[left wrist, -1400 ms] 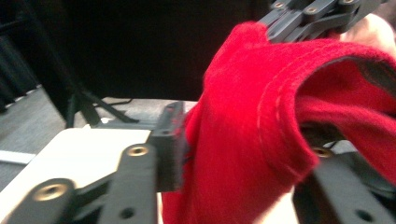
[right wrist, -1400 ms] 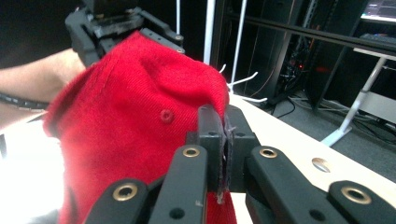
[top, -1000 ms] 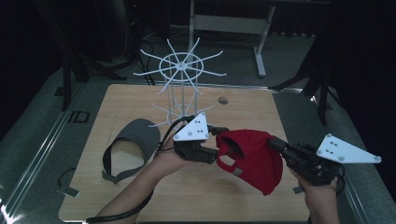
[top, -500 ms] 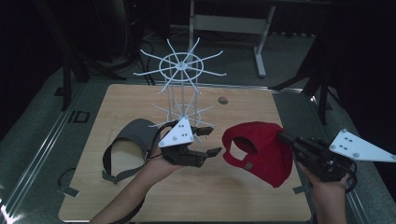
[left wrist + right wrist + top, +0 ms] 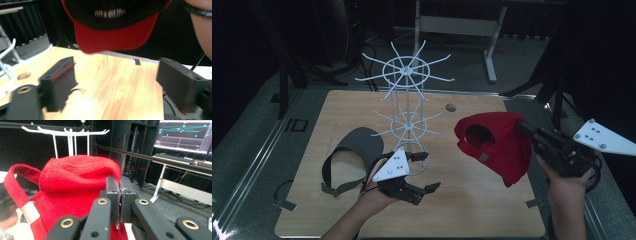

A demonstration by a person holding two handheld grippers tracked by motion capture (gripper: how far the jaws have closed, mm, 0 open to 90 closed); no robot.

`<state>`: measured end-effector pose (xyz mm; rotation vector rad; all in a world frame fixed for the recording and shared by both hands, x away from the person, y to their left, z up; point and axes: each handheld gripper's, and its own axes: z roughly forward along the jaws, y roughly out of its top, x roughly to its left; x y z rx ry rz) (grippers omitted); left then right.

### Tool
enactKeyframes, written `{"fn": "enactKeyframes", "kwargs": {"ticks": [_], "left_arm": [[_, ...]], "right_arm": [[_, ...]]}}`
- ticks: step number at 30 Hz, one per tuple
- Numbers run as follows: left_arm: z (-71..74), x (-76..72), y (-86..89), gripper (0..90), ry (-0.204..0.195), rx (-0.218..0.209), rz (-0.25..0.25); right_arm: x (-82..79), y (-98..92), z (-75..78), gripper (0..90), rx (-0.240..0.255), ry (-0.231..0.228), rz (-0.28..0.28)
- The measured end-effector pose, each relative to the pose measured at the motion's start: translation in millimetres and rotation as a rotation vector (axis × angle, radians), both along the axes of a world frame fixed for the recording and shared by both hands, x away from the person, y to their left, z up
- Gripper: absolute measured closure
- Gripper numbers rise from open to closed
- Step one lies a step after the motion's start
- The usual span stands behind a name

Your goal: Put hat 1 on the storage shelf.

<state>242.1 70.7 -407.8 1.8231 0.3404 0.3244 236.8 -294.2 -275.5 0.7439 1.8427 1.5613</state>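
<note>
High view: right gripper (image 5: pixel 524 129) pinches the ribbed red cap (image 5: pixel 497 145); left gripper (image 5: pixel 424 172), jaws just spread, holds nothing above the wooden table (image 5: pixel 337 107).

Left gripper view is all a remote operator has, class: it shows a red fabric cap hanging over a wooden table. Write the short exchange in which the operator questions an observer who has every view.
Operator: What is keeping the red fabric cap up in the air?
Observer: The right tool is shut on the red fabric cap, pinching a fold of its cloth between the pads.
Operator: Is there anywhere nearby to hang it?
Observer: Yes. A white wire rack with two tiers of radiating hooks stands upright on the wooden table, to the left of the cap in the high view and apart from it.
</note>
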Motion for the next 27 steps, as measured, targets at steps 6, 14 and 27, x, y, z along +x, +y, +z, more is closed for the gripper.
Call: {"fn": "enactKeyframes", "kwargs": {"ticks": [6, 14, 27], "left_arm": [[-17.4, -4.0, 6.0, 15.2, 0.034, -0.028, -0.066], [-57.3, -12.0, 17.8, 15.2, 0.105, 0.0, -0.059], [-114.1, -18.3, 34.8, 15.2, 0.17, 0.051, 0.016]], "right_arm": [[5.9, 2.3, 9.3, 87.8, 0.004, -0.009, -0.013], [15.6, 1.8, 21.5, 87.8, 0.023, -0.013, -0.042], [32.0, 5.0, 40.9, 87.7, 0.047, -0.03, -0.081]]}}
